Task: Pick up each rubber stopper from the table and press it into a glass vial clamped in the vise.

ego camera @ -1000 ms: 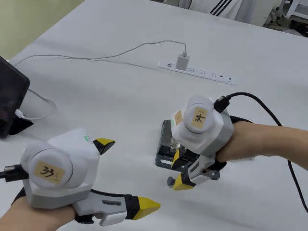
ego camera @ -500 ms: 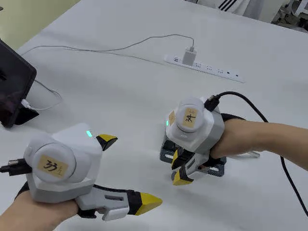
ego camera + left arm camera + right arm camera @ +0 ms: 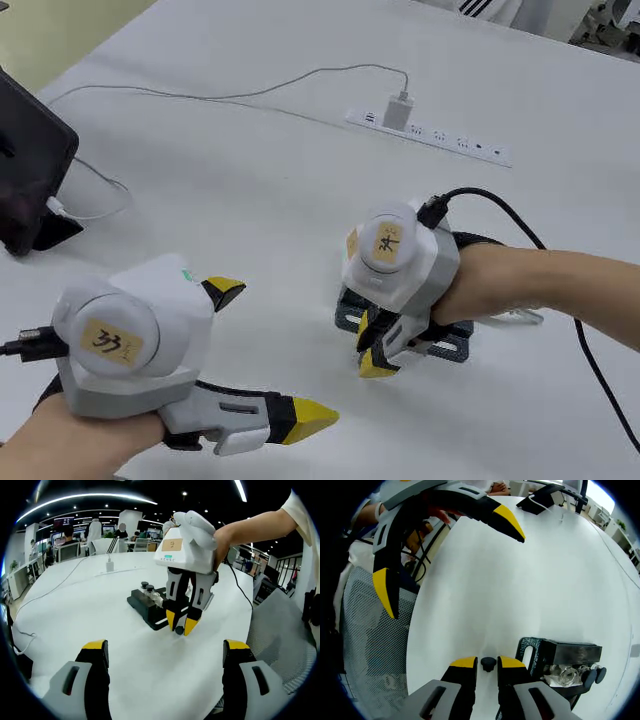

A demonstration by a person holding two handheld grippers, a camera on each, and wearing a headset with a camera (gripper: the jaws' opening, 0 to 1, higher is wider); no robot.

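Rubber stopper point(image 3: 488, 663) now sits between the tips of the right claw point(image 3: 488, 662), nearly shut, can't tell if gripped; pickup looks close. Left claw point(image 3: 165, 646) wide open.

Stopper point(image 3: 488, 663) just beside vise point(image 3: 572, 654)

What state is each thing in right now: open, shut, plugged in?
Left gripper, open, holding nothing.
Right gripper, shut on the rubber stopper.
Glass vials, clamped in the vise, dark stoppers in.
Charger, plugged into the power strip.
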